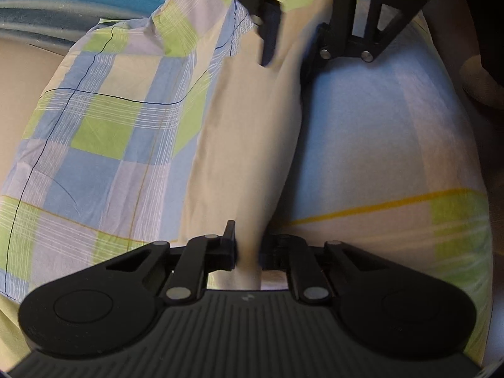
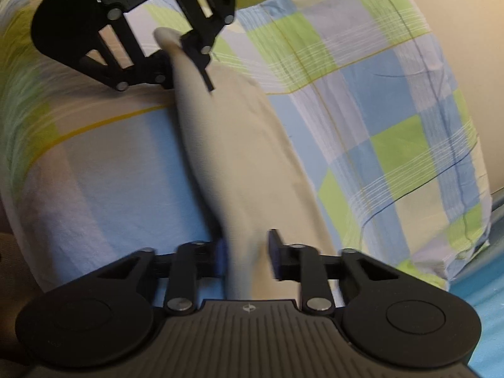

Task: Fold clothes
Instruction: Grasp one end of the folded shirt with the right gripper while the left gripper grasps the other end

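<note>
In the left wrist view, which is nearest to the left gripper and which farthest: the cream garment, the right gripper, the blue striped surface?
1. The cream garment, held between the jaws of the left gripper.
2. The right gripper, straight ahead, at the far end of the garment.
3. The blue striped surface, upper left, beyond the checked sheet.

A checked blue-green sheet (image 1: 94, 145) covers the bed, cream cloth (image 2: 233, 157) lying on it.

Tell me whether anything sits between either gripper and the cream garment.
Nothing visible does. The left gripper and right gripper each pinch the cream garment directly, at opposite ends of a raised fold, above the checkered sheet.
</note>
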A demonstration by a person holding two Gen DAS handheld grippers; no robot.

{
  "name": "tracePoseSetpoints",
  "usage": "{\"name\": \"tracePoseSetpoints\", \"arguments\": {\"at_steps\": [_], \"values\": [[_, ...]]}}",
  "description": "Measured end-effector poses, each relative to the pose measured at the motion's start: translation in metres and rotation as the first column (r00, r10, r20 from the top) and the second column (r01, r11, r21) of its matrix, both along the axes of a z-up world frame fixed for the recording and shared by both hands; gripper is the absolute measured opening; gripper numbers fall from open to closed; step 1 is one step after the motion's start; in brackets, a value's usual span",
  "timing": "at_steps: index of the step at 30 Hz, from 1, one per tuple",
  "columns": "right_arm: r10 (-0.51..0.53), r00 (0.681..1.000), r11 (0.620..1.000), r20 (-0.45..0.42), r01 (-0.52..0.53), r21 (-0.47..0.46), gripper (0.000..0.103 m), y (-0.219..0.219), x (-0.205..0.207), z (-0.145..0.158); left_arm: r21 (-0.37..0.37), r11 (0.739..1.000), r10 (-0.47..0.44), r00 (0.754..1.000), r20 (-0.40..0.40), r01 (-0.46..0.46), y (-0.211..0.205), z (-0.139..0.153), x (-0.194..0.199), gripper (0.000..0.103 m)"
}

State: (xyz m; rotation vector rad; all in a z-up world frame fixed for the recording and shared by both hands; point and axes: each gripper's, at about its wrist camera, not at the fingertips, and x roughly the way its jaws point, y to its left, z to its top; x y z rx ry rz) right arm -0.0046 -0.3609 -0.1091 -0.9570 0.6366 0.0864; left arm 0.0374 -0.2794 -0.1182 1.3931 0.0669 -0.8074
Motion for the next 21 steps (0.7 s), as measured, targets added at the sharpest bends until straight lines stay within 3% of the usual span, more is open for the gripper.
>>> {"name": "tracePoseSetpoints", "arguments": {"at_steps": [4, 12, 21], "values": [[-0.016, 1.000, 0.999, -0.016, 0.017, 0.036, 0.005, 0.002, 0.000, 0.000, 0.012, 1.000, -0.005, 1.000, -0.003, 0.005, 0.001, 0.008, -0.001, 0.008], [-0.041, 0.993, 0.999, 0.110, 0.040, 0.017, 0.004, -0.010, -0.036, 0.057, -0.050, 0.994, -0.090, 0.990, 0.108, 0.096, -0.006, 0.066, -0.032, 0.007], [-0.194, 0.960, 0.979, 0.204, 0.203, -0.025, 0.004, -0.049, -0.108, 0.113, -0.111, 0.954, -0.256, 0.951, 0.176, 0.277, -0.056, 0.112, -0.095, 0.007]]}}
